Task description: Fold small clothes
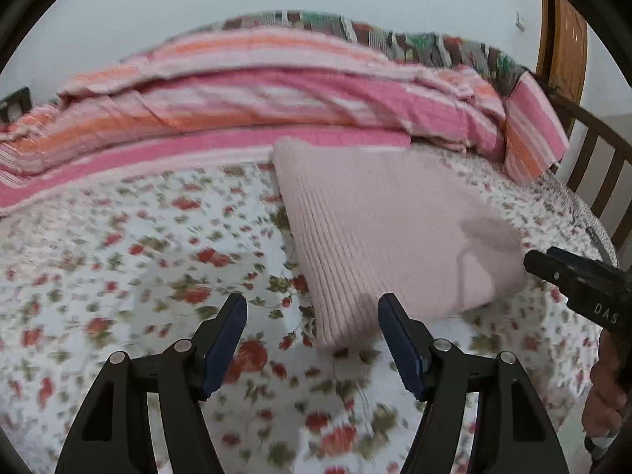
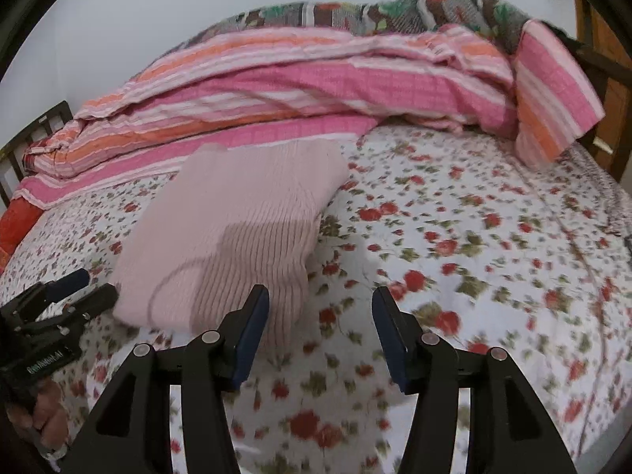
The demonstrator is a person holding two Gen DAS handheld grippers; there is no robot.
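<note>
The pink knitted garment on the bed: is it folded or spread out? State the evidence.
Folded. The pink knitted garment lies as a compact, thick rectangle on the floral sheet, with rounded doubled edges and no sleeves showing.

The sweater (image 1: 395, 233) is a soft pink ribbed knit, matt. The bed sheet (image 1: 138, 260) is thin printed cotton, it seems, smooth and dull. The striped quilt (image 1: 256, 94) looks puckered and crinkly. The bed frame (image 1: 604, 173) is dark wood with a slight sheen. The left gripper (image 1: 312, 339) is matt black plastic with bright metal pins and blue, rubbery-looking pads (image 1: 403, 351).
</note>
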